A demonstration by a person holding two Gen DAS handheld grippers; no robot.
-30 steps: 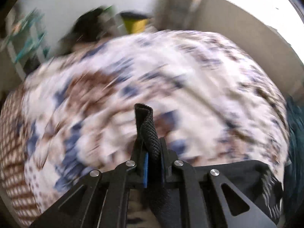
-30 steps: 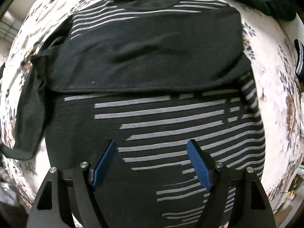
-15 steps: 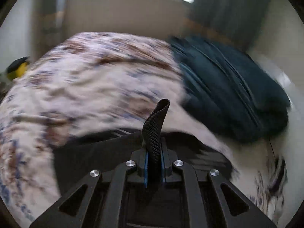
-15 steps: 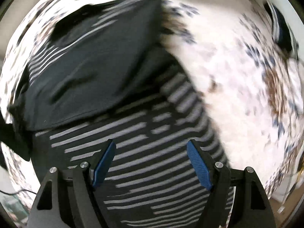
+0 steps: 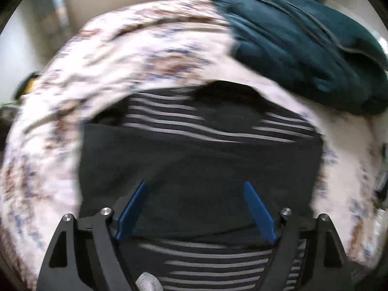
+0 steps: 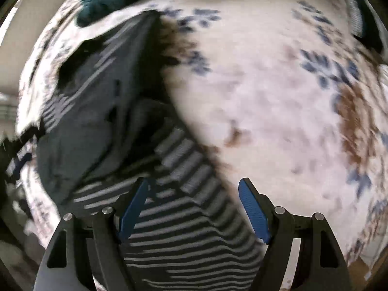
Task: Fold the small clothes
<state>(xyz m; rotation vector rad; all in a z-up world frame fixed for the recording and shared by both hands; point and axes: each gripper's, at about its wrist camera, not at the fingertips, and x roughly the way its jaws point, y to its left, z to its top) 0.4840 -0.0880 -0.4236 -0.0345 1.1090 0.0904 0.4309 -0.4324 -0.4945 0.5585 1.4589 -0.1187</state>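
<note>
The left claw (image 5: 195,207) is opening, nothing between its blue pads, above the black grey-striped knit sweater (image 5: 201,162) lying folded on the floral bedspread (image 5: 135,55). The right claw (image 6: 194,205) stands apart over the sweater's edge at 7 o'clock.

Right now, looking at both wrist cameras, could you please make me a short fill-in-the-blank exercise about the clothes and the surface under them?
1. The black sweater has thin stripes of ____ colour.
2. The sweater lies on a bedspread printed with a ____ pattern.
3. The dark teal garment lies beyond the sweater's ____ end.
4. Between the fingers of the right gripper there is ____ fabric.

Missing words: grey; floral; neck; striped
</note>
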